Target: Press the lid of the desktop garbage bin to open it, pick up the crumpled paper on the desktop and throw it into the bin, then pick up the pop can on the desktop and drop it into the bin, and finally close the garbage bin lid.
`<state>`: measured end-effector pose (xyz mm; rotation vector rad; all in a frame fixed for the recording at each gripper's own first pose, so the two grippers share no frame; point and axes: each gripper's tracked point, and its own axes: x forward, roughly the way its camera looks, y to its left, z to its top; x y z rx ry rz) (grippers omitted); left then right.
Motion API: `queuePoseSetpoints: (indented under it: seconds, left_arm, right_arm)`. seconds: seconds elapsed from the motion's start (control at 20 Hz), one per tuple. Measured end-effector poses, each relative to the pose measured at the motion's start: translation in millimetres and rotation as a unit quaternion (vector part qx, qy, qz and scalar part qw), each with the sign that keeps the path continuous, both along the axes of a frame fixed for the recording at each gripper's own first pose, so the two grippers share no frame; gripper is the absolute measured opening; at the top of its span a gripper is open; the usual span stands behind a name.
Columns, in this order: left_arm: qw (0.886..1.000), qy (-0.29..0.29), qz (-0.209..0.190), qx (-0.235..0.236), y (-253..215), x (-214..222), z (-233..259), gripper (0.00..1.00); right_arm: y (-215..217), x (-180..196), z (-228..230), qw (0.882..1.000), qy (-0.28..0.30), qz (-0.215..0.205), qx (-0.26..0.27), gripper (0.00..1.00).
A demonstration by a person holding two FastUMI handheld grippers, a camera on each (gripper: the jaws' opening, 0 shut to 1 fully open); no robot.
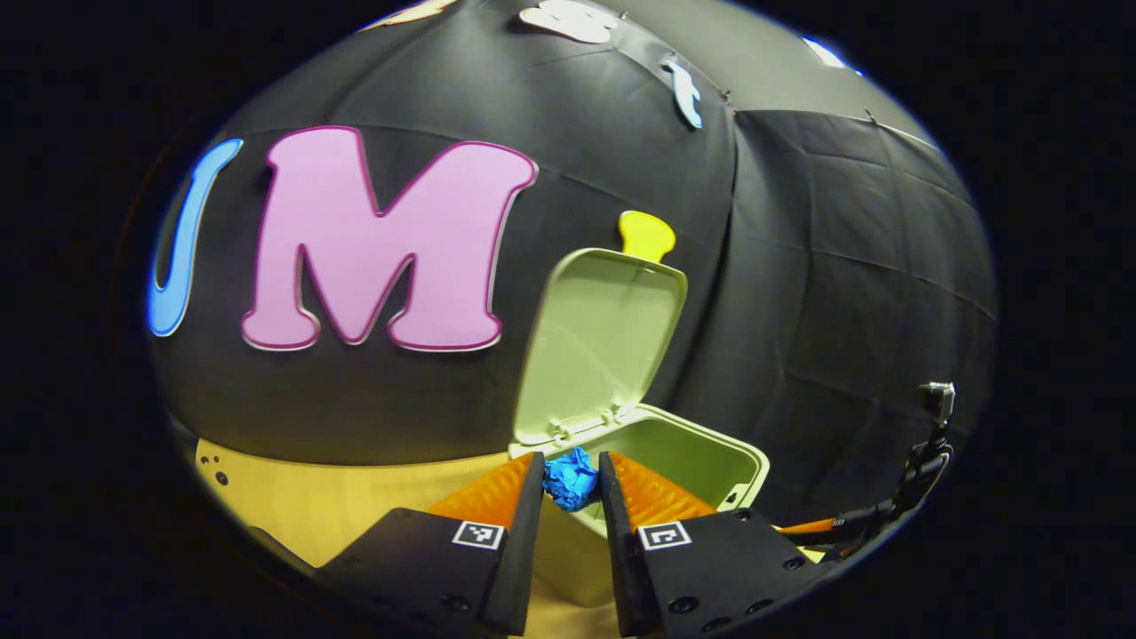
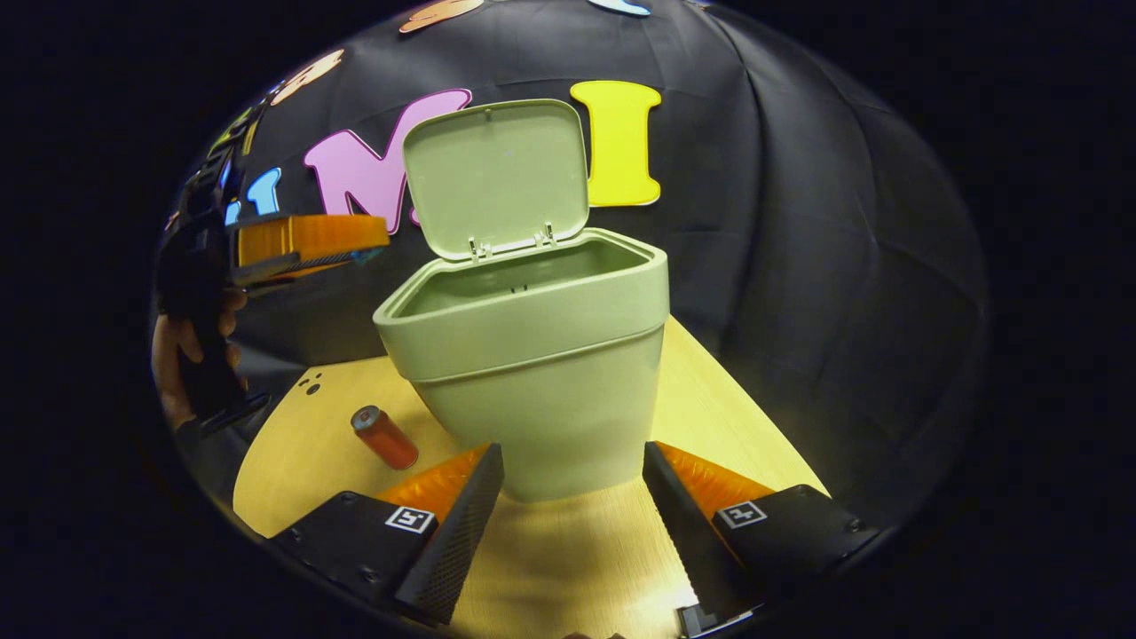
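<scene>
The left gripper (image 1: 572,484) is clenched on the blue crumpled paper (image 1: 571,477), which is held by both fingers above the near rim of the green bin (image 1: 710,448). The bin's lid (image 1: 599,342) is raised upright. The right gripper (image 2: 572,479) is held released, low before the bin on the tabletop (image 2: 568,550). A red pop can (image 2: 384,437) is seen lying left of the bin.
</scene>
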<state>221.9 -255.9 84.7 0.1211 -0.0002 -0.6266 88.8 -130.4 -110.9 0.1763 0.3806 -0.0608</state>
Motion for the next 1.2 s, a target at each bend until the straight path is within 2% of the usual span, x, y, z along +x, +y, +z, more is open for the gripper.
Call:
queuePoseSetpoints:
  seconds: [0.2, 0.55, 0.65, 0.7, 0.8, 0.85, 1.0, 1.2]
  left_arm:
    - [0.999, 0.018, -0.034, 0.006, -33, 2, -16, 0.41]
    - [0.998, 0.045, -0.033, -0.007, -38, 6, -29, 0.42]
    - [0.999, 0.044, -0.031, -0.006, -36, 9, -29, 0.47]
    - [0.999, 0.039, -0.035, -0.008, -37, 8, -28, 0.58]
    - [0.999, 0.020, -0.029, -0.003, -34, 9, -23, 0.89]
    - [1.000, 0.011, -0.027, 0.001, -33, 7, -19, 0.94]
    - [1.000, -0.008, -0.017, -0.005, -21, -3, -8, 0.96]
    - [0.999, -0.038, 0.031, -0.008, 29, -15, 4, 0.96]
  right_arm:
    - [-5, -7, -4, 1.000, 0.005, -0.015, 0.009, 0.99]
    - [-4, -15, -11, 1.000, 0.018, -0.018, 0.015, 0.99]
    - [-2, -15, -10, 1.000, 0.016, -0.012, 0.011, 0.99]
    - [-2, -15, -9, 1.000, 0.015, -0.009, 0.008, 0.99]
    - [2, -16, -7, 1.000, 0.013, -0.002, 0.005, 0.99]
    - [8, -17, -5, 1.000, 0.013, 0.001, 0.004, 0.99]
    - [19, -17, -2, 1.000, 0.010, 0.011, 0.004, 0.99]
    - [37, -14, 5, 0.999, 0.000, 0.033, -0.002, 0.99]
